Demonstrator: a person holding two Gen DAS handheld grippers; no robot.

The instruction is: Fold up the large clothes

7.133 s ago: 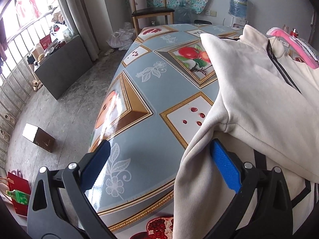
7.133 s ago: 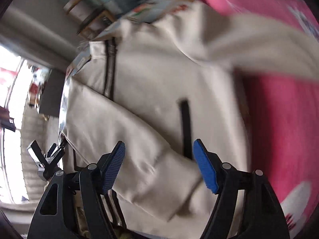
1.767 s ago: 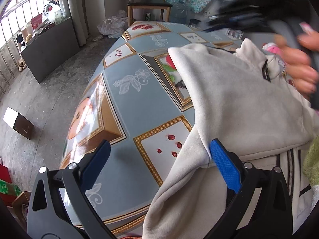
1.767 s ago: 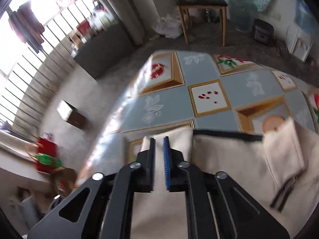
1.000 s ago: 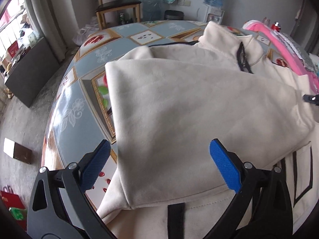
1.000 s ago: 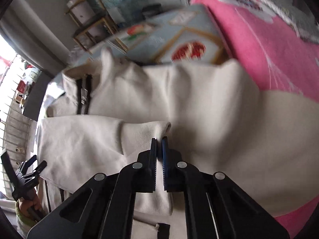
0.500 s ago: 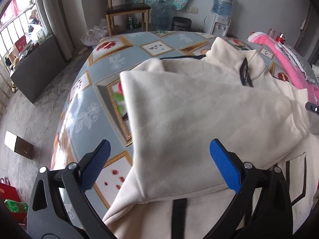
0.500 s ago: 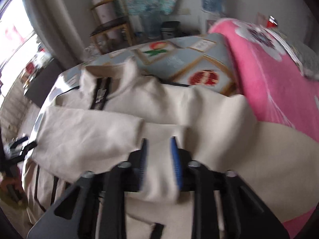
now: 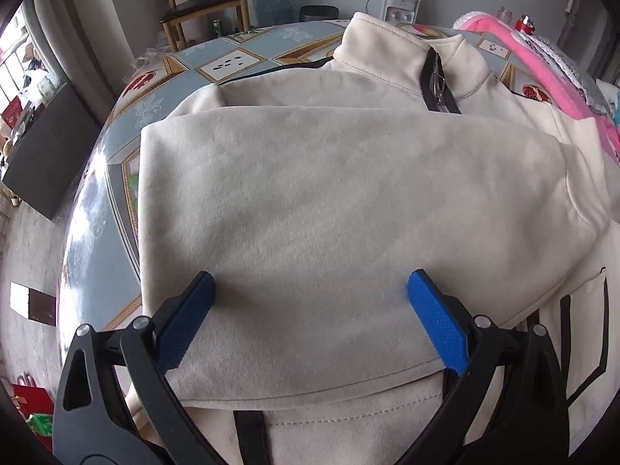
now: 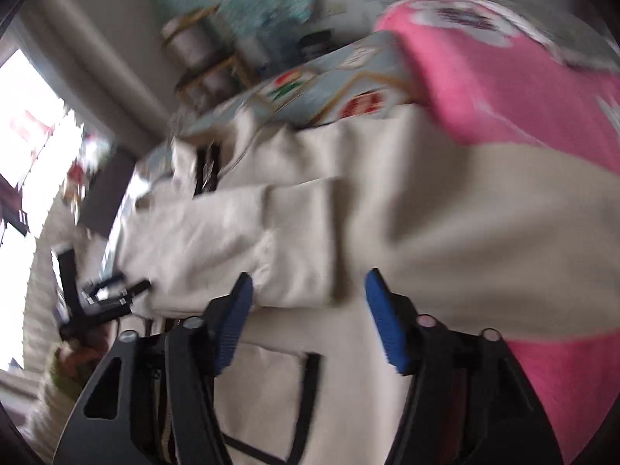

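Jacket (image 9: 348, 201) lies flat, front up, on the table (image 9: 228, 62), collar toward the far edge, hem at the near edge under both tongs. One sleeve (image 9: 333, 232) is folded across the chest, cuff end toward the right edge by the pink blanket (image 9: 515, 44).

Left gripper (image 9: 308, 310): spread wide, hovering over the folded sleeve, nothing pinched. Right gripper (image 10: 308, 310): jaws opening, sleeve cuff (image 10: 294, 271) just ahead of them and no pad pressing on it, so it looks let go.

Risks:
- The sleeve is only laid on and thick fleece springs back, so a brush from either tong could drag it off the chest.
- The jacket's left side overhangs the table's left edge; a pull that way could slide the whole thing off.
- The blanket touches the jacket's right shoulder, so the next fold could catch it.

Hard to read:
- Right view is motion-blurred, so cuff contact is a judgement.
- Second sleeve: cannot tell where it lies.
- Hem and lower pockets are cut off behind the tongs.
- Zipper (image 9: 438, 85) is visible only at the collar.
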